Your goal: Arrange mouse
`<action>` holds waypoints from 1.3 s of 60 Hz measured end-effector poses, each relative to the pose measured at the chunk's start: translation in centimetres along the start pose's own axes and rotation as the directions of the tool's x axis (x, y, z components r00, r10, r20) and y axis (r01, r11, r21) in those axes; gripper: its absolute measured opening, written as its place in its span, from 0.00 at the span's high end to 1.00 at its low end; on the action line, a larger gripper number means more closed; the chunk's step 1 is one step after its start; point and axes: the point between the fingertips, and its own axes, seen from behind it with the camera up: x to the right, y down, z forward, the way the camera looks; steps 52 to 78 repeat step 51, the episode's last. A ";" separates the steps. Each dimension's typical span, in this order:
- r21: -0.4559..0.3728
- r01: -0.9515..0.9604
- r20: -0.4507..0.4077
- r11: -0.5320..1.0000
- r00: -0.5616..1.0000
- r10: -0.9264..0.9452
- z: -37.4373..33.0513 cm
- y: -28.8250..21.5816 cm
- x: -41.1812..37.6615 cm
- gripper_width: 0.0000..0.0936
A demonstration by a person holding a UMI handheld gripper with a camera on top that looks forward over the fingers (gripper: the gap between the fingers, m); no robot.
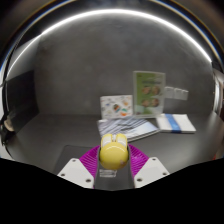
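Observation:
A yellow mouse [112, 151] with a pale band across its far end sits between my gripper's [112, 161] two fingers. The magenta pads [91, 160] press against it on both sides, so the gripper is shut on the mouse. The mouse is held over the grey table [60, 130], just ahead of a stack of papers. Whether it touches the table is hidden by the mouse itself.
Beyond the fingers lie papers and a booklet [130, 128]. A white and blue booklet [178, 123] lies to the right. Two printed cards stand behind, a small one [117, 105] and a taller green one [150, 93]. A dark object [8, 128] sits at the far left.

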 end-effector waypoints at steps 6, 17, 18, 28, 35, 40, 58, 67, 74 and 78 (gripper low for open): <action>-0.083 0.026 0.038 0.996 0.999 -0.023 1.3 3.8 -6.7 0.58; -0.224 -0.005 -0.024 0.974 1.000 -0.001 3.6 10.6 -8.2 0.58; -0.232 -0.006 -0.029 0.973 1.000 -0.001 3.7 10.9 -8.1 0.58; -0.255 -0.004 -0.021 0.967 1.000 -0.002 3.7 11.8 -8.0 0.48; -0.301 -0.040 -0.012 0.953 0.999 0.038 3.1 12.1 -7.8 0.21; -0.282 -0.079 0.009 0.956 0.996 0.085 1.7 11.5 -7.8 0.09; -0.295 -0.115 0.013 0.949 0.992 0.124 -3.1 12.5 -5.1 0.10; -0.295 -0.115 0.013 0.949 0.992 0.124 -3.1 12.5 -5.1 0.10; -0.295 -0.115 0.013 0.949 0.992 0.124 -3.1 12.5 -5.1 0.10; -0.295 -0.115 0.013 0.949 0.992 0.124 -3.1 12.5 -5.1 0.10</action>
